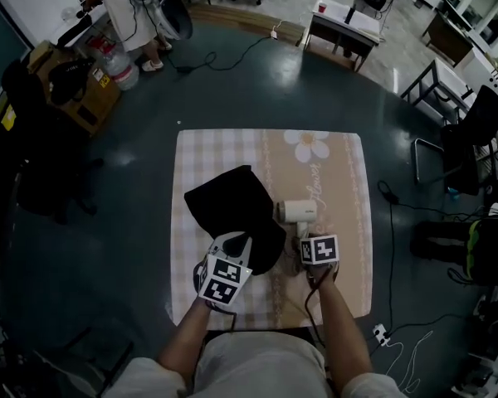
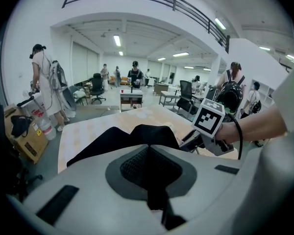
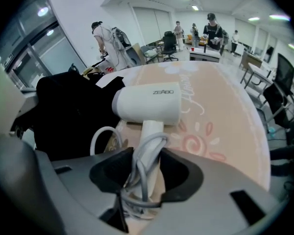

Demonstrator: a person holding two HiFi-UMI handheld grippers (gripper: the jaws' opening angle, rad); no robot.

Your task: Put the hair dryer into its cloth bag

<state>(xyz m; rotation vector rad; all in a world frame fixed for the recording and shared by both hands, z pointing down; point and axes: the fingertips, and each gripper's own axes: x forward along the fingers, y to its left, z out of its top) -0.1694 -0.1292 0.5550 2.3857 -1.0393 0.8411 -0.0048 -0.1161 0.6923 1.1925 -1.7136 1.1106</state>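
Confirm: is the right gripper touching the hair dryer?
Touching. The right gripper view shows the right gripper with a pad pressed against each side of the hair dryer at its cord-wrapped handle, with no gap.

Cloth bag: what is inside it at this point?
The hair dryer sits outside the cloth bag, beside it on the tablecloth. The bag's interior is hidden by its black fabric, so its contents cannot be seen.

The person is wearing pale trousers (image 1: 261, 363), with forearms left bare. The left gripper (image 1: 235, 240) and right gripper (image 1: 302, 242) are showing light grey shells with dark pads, each carrying a white cube (image 1: 222, 280) printed with black square markers. A thin dark cable (image 1: 313, 305) is trailing along the right forearm.
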